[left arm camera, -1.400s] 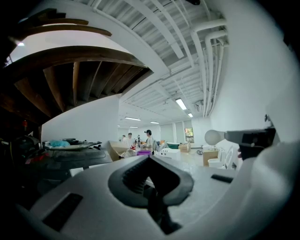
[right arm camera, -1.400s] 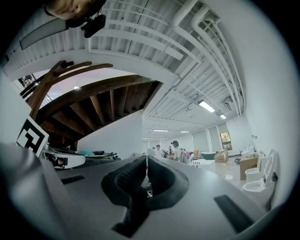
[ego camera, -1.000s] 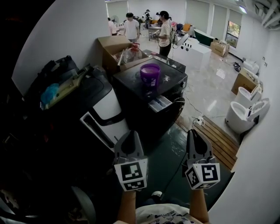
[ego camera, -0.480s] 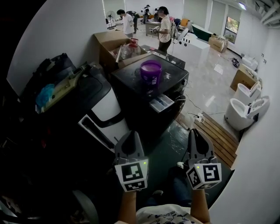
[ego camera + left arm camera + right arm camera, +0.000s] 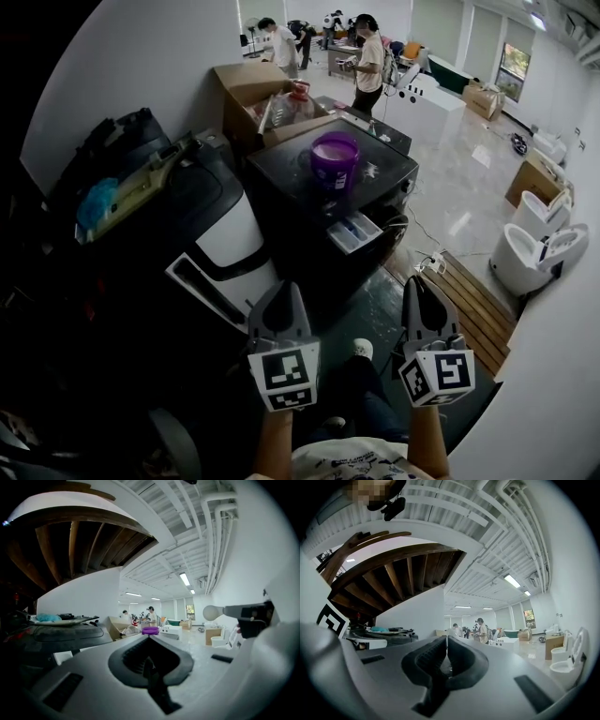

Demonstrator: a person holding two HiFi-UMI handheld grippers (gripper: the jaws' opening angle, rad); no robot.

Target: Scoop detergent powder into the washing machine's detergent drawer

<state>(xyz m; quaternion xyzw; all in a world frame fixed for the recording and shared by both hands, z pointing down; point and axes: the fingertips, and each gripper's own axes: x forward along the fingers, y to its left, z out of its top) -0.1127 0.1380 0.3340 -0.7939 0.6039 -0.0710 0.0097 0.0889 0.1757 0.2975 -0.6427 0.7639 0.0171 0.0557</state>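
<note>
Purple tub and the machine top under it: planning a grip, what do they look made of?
Purple tub: probably plastic, uniform colour with a soft sheen. Washing machine top: dark and glossy, showing reflections; glass or lacquered metal, cannot tell which.

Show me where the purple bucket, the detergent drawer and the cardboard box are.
purple bucket [image 5: 335,173], head view, on its front wall.
detergent drawer [image 5: 353,232], head view, on its open tray.
cardboard box [image 5: 242,84], head view, on its top flap.

White walls [image 5: 141,66], glossy pale floor [image 5: 459,192], far windows [image 5: 514,64], ceiling strip lights [image 5: 184,579], wooden floor pallet [image 5: 473,302]
</note>
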